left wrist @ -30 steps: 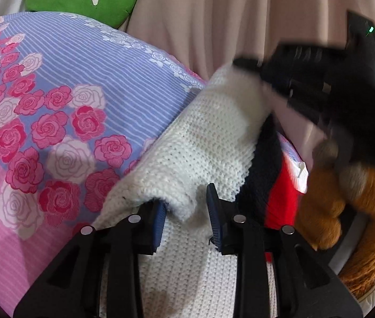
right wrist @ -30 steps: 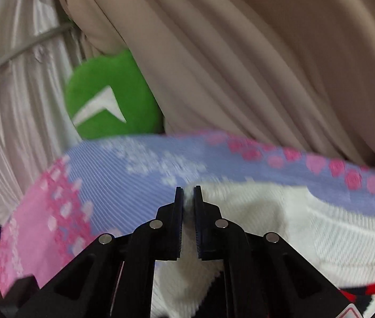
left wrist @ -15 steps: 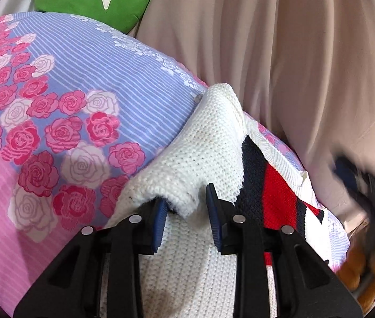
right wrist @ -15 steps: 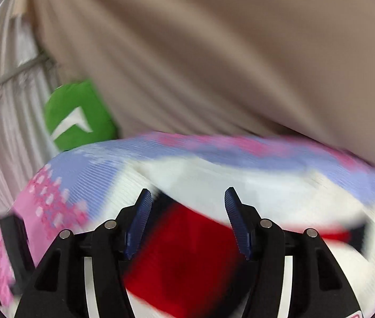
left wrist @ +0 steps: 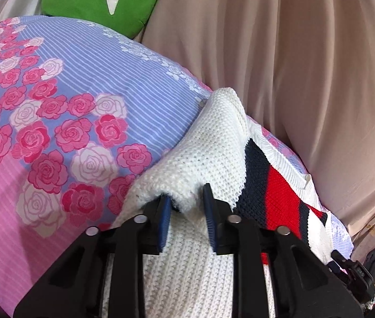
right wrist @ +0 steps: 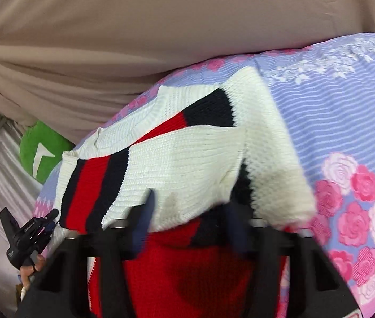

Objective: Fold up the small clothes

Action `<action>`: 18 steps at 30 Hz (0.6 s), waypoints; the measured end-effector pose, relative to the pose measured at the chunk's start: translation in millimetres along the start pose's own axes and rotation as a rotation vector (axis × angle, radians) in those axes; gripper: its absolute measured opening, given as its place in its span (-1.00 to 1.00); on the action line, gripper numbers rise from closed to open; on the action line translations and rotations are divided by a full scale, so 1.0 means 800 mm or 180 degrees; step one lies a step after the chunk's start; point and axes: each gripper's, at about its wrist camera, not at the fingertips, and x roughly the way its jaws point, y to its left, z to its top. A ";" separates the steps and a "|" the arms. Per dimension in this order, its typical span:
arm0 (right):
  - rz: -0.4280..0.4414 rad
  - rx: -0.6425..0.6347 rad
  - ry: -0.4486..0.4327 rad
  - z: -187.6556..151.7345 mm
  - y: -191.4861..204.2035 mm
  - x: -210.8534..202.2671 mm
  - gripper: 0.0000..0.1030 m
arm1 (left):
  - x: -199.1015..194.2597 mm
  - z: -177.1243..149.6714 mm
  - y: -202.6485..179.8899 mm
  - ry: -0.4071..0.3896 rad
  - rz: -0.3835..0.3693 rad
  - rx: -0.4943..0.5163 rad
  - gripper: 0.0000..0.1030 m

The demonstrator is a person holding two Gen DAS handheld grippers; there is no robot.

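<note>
A white knit sweater (left wrist: pixel 214 145) with navy and red stripes lies on a floral bedsheet (left wrist: pixel 81 79). My left gripper (left wrist: pixel 187 209) is closing, its blue pads pinching a bunched white fold of the knit. In the right wrist view the sweater (right wrist: pixel 187 159) has a white sleeve laid across its striped body. My right gripper (right wrist: pixel 190 217) is blurred, its jaws wide apart and closing over the red part and a hanging white edge. The left gripper (right wrist: pixel 28 235) shows at the lower left there, and the right gripper (left wrist: pixel 357 273) at the lower right edge of the left wrist view.
A beige curtain (left wrist: pixel 293 66) hangs close behind the bed. A green cushion (left wrist: pixel 89 0) lies at the bed's far corner, also seen as the green cushion (right wrist: pixel 41 153) beside pale drapes. A person's hand (right wrist: pixel 32 265) holds the left gripper. Open bedsheet (right wrist: pixel 333 106) lies beside the sweater.
My right gripper let go of the white sleeve end, opened, and swung across and down to the striped side. The sleeve now lies over the body. The left gripper stayed on its fold.
</note>
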 end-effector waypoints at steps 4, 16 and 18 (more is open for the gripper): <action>0.0220 -0.0119 -0.0446 0.000 0.016 -0.043 -0.88 | -0.003 0.001 0.005 -0.0005 -0.0005 -0.0049 -0.74; -0.0394 -0.0040 -0.0679 -0.010 -0.001 -0.083 -0.69 | 0.000 0.001 0.000 0.0041 0.0050 -0.0033 -0.76; -0.0184 -0.0273 -0.0654 -0.008 0.038 -0.087 -0.69 | 0.002 0.002 0.000 0.0046 0.0064 -0.0017 -0.76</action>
